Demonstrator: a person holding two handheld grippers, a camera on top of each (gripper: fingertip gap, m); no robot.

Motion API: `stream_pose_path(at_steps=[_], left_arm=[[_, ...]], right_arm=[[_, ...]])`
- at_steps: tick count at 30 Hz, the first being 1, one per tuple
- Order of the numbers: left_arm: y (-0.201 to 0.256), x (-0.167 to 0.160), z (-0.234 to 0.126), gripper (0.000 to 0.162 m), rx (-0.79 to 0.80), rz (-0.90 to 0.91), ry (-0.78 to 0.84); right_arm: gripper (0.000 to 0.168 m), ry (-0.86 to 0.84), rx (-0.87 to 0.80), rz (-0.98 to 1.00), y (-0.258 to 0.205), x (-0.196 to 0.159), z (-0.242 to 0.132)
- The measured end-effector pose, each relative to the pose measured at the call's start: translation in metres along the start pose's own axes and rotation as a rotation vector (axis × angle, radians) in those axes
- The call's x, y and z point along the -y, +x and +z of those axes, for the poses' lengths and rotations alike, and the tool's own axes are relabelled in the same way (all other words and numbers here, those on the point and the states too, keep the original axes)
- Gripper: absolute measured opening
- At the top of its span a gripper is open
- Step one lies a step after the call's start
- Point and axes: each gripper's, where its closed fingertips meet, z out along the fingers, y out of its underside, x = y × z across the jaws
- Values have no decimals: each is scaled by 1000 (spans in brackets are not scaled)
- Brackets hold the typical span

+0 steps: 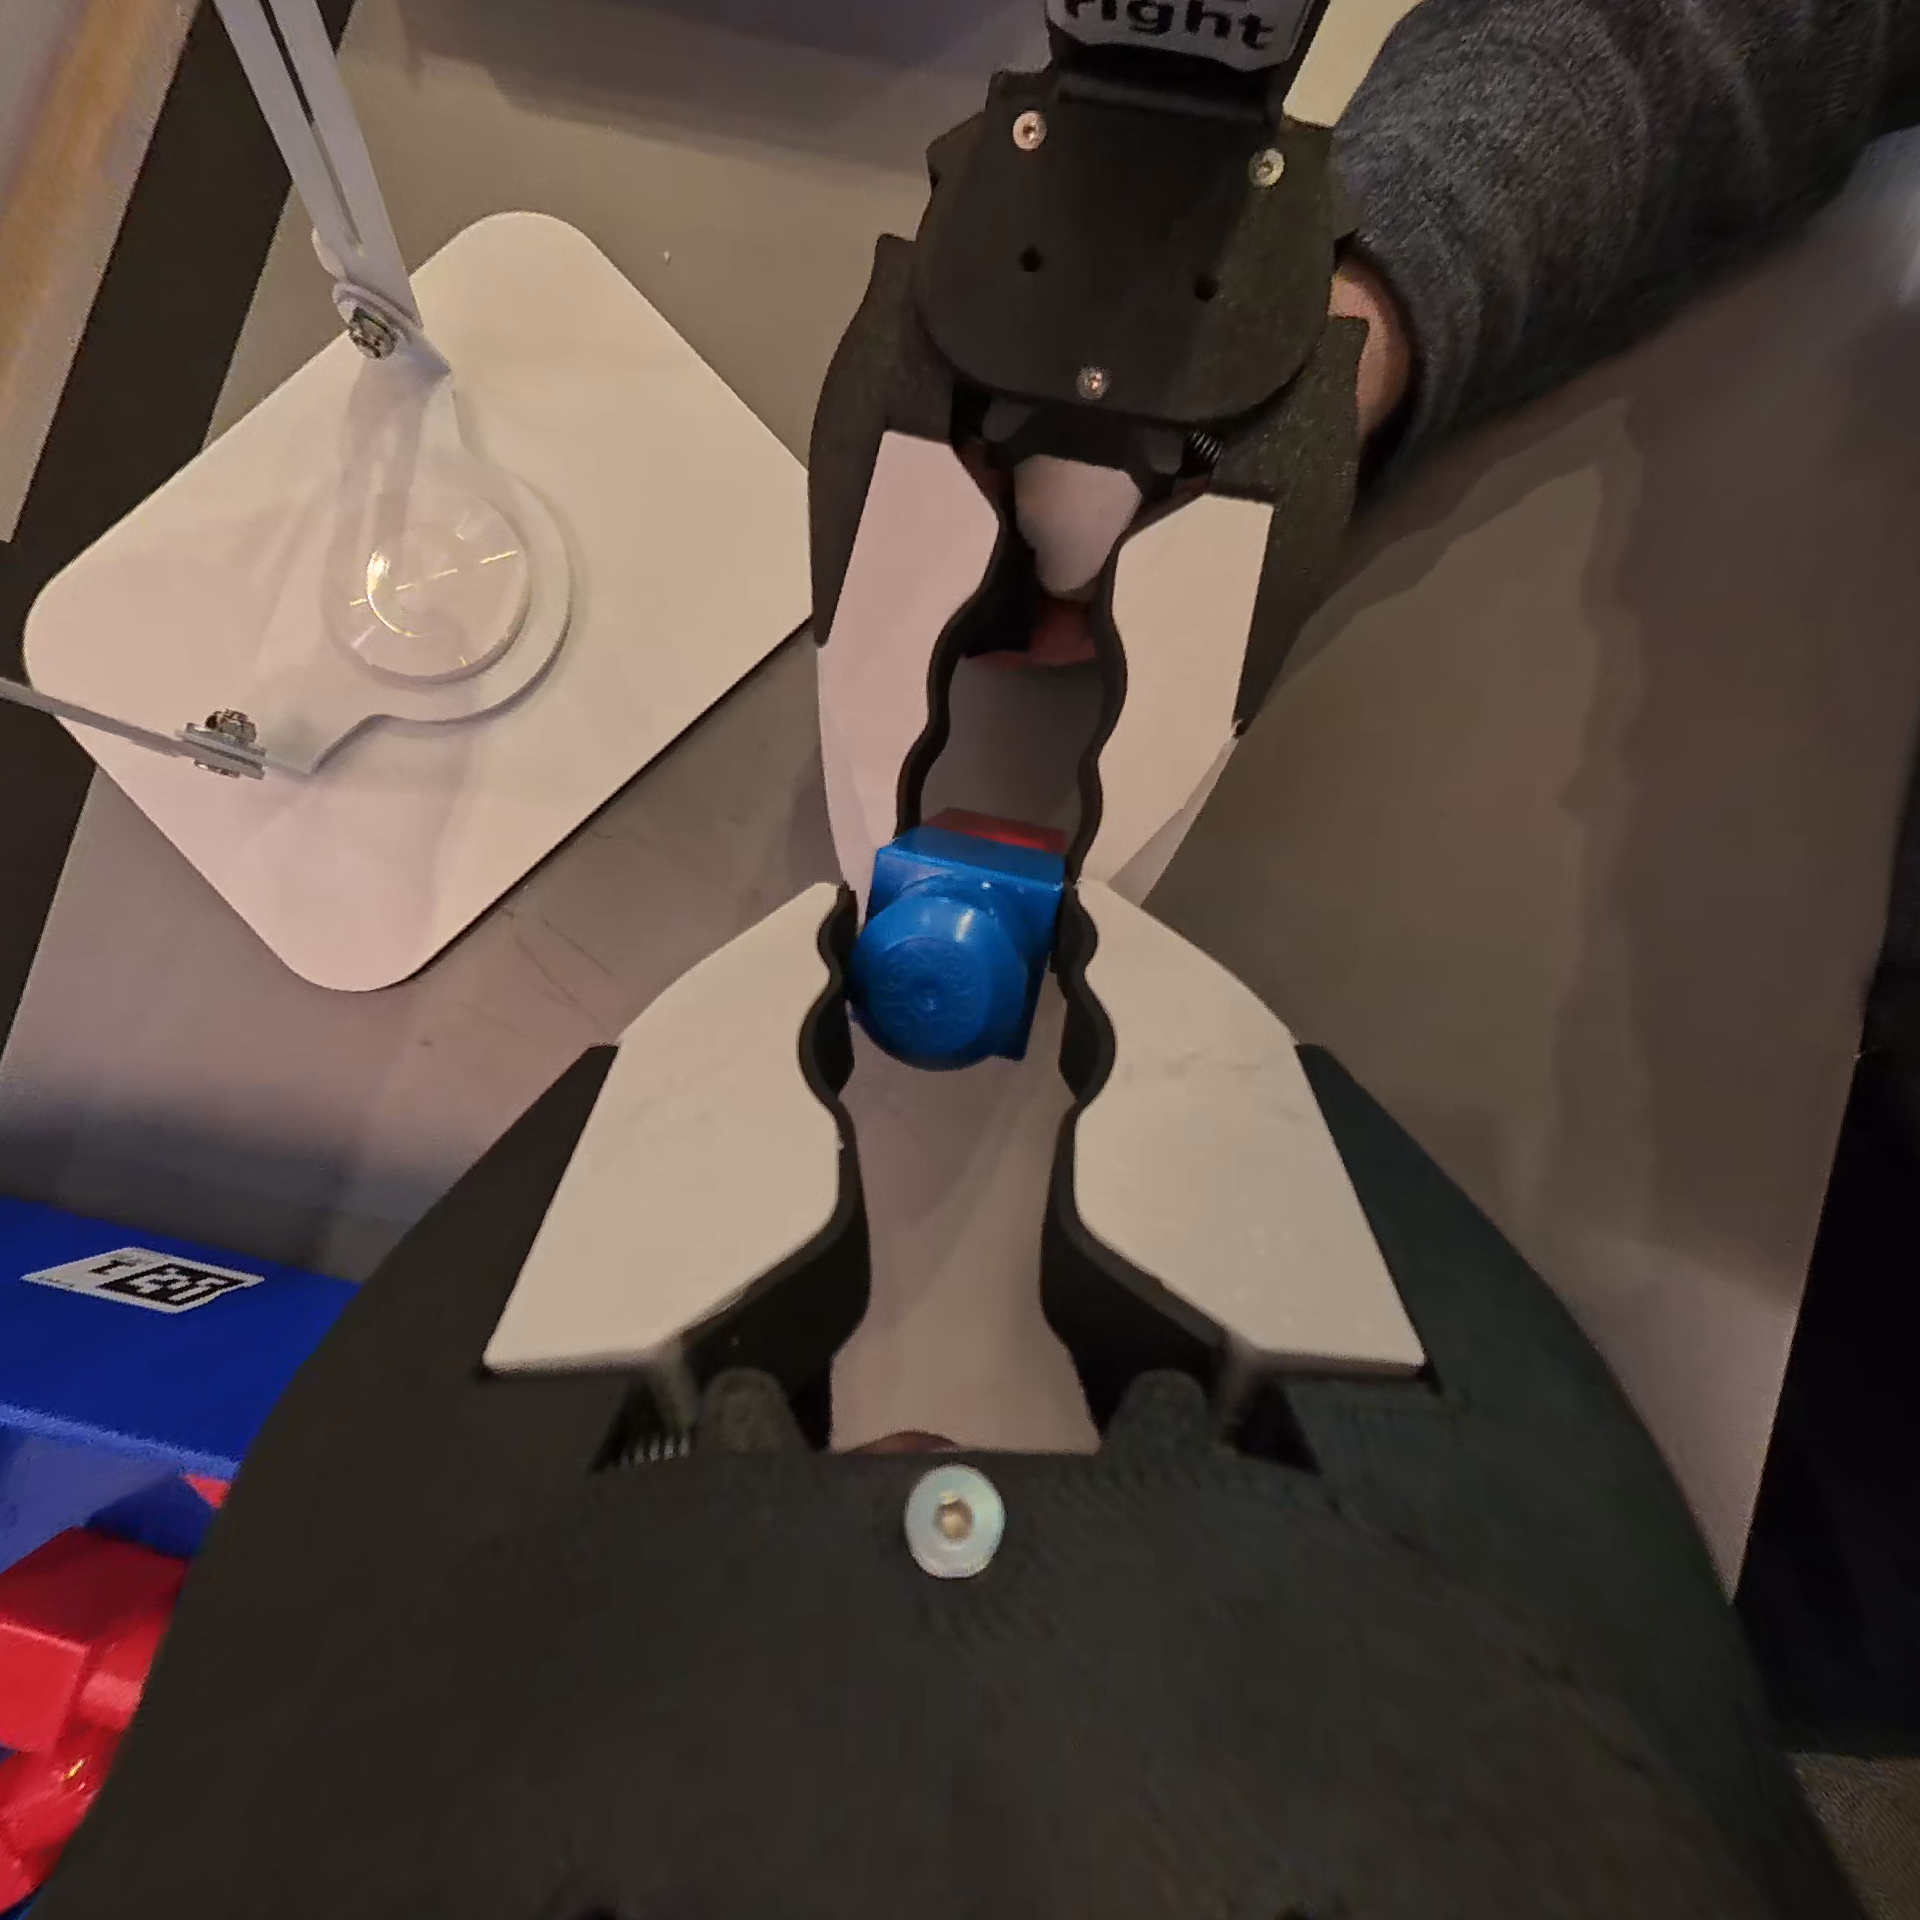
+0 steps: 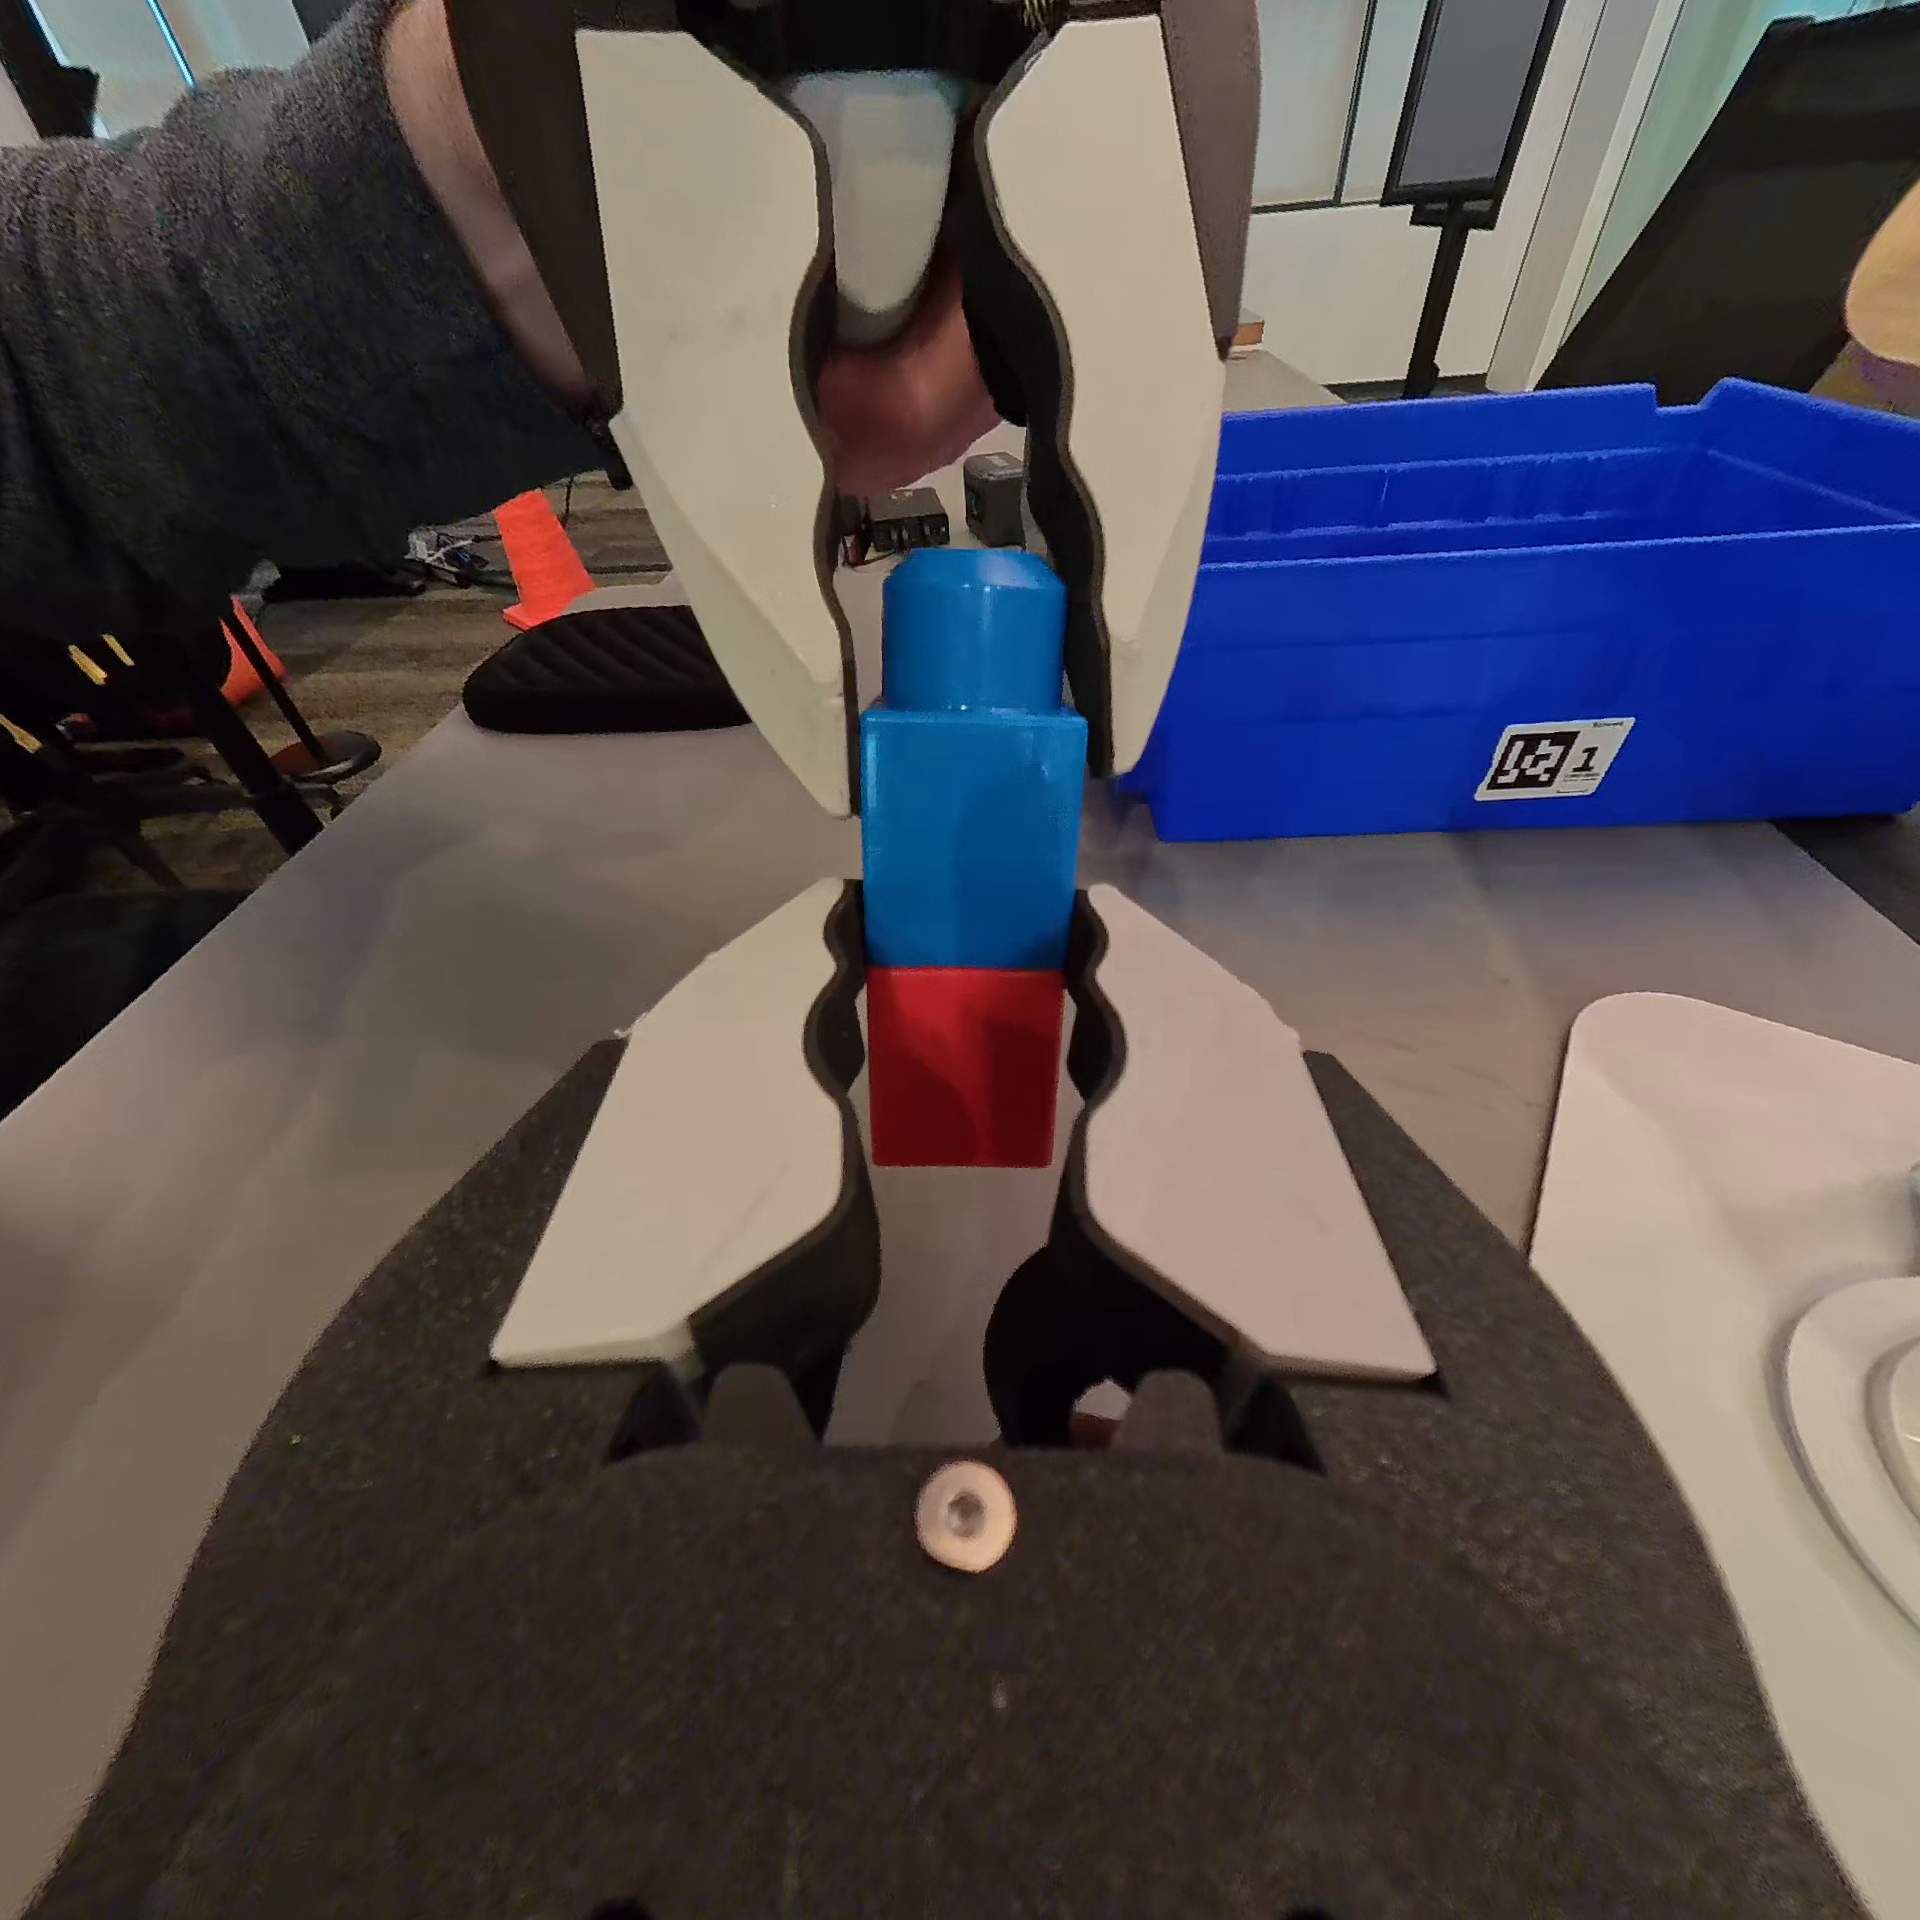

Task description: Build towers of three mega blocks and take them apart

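A blue mega block (image 2: 971, 831) sits stacked on a red mega block (image 2: 966, 1070) on the grey table (image 2: 416, 987). My right gripper (image 2: 966, 925) comes in level and is shut on the red block, its tips reaching the blue block's lower edge. My left gripper (image 1: 956, 925) comes down from above and is shut on the blue block (image 1: 935, 977); it also shows in the right wrist view (image 2: 971, 769). In the left wrist view the red block (image 1: 997, 831) peeks out under the blue one, between the right gripper's (image 1: 992, 842) fingers.
A blue bin (image 2: 1558, 623) stands behind the stack to the right; in the left wrist view (image 1: 104, 1351) red blocks (image 1: 73, 1662) lie in it. A white stand base (image 1: 416, 623) with a clear lens lies beside the stack. The table edge (image 2: 343, 821) runs on the left. Only a small space, under 4 cm, lies between the two pairs of fingers.
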Motion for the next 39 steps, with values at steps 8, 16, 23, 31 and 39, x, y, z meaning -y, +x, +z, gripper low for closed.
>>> stream_pose_path(at_steps=[8,16,23,31,39], left_arm=[[6,-6,7,35,-4,-3,-35],[-41,-20,-63,36,224,-16,-32],[-129,-74,-112,37,425,-181,-137],[-177,-160,-79,38,456,-441,-332],[-202,-200,-54,37,474,-698,-350]], right_arm=[[36,-20,-6,-70,-5,0,2],[36,-7,-6,-42,-3,-1,1],[36,-18,-6,-49,-4,-3,2],[36,-24,-6,-46,-4,-4,3],[36,-23,-6,-42,-3,-4,3]])
